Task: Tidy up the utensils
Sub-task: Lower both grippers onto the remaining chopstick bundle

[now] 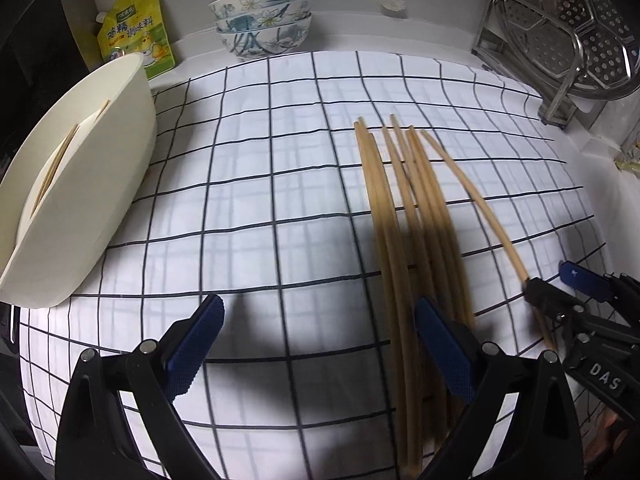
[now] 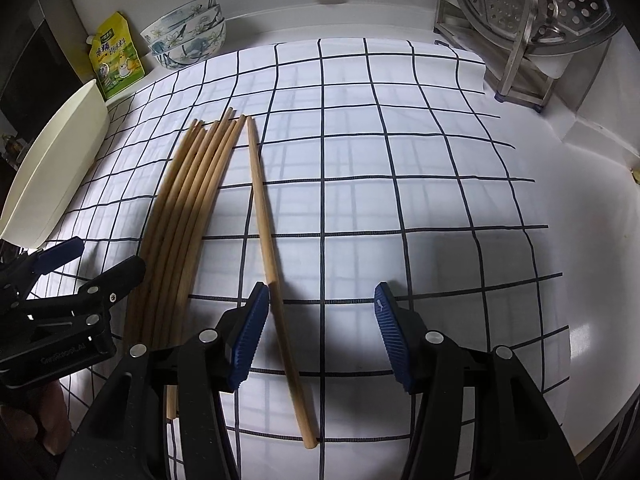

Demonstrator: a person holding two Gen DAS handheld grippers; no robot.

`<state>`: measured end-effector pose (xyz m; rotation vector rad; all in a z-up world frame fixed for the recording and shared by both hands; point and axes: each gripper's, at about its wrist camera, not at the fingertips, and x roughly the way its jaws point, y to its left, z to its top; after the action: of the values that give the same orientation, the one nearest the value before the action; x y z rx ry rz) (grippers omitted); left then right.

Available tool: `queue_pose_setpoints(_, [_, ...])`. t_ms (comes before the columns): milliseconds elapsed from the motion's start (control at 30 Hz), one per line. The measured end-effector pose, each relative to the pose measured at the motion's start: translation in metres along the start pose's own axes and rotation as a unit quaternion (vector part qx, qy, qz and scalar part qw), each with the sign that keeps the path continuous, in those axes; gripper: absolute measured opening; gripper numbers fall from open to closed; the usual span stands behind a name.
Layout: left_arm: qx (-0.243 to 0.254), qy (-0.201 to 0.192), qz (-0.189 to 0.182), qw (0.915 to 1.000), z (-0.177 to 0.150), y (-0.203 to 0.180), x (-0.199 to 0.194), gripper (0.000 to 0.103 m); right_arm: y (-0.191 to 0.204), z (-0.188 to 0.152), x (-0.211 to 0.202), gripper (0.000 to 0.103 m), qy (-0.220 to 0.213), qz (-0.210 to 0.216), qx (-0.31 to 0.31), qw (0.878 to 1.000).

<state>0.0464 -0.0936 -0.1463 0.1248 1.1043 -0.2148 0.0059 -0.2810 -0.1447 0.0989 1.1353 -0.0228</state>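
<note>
Checked cloth covers my worktop (image 2: 600, 240); one chopstick (image 2: 264, 216) lies between my right tongs (image 2: 322, 316), both released (left tongs (image 1: 318, 322) too). Closing off-centre could roll it into the bundle (image 2: 188, 208).

Right gripper (image 2: 322, 304) open over checked cloth (image 2: 400, 160); single chopstick (image 2: 266, 240) touching its left pad.
</note>
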Motion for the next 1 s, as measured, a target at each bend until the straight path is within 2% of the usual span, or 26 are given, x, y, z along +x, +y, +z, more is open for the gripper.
queue_pose_setpoints(400, [-0.027, -0.005, 0.013, 0.9995, -0.002, 0.023, -0.001, 0.094, 0.005, 0.008, 0.002, 0.053, -0.005, 0.008, -0.009, 1.000])
queue_pose_setpoints(700, [-0.008, -0.010, 0.017, 0.9998, 0.001, 0.012, 0.002, 0.095, 0.007, 0.010, 0.007, 0.053, -0.004, 0.005, -0.014, 1.000])
queue_pose_setpoints(833, [-0.001, 0.001, 0.026, 0.9997, -0.002, 0.010, 0.006, 0.095, 0.008, 0.010, 0.007, 0.053, -0.005, 0.003, -0.018, 1.000])
queue_pose_setpoints(1000, [-0.015, 0.005, 0.021, 0.9997, -0.001, 0.015, 0.009, 0.095, 0.010, 0.011, 0.009, 0.053, -0.009, -0.005, -0.029, 1.000])
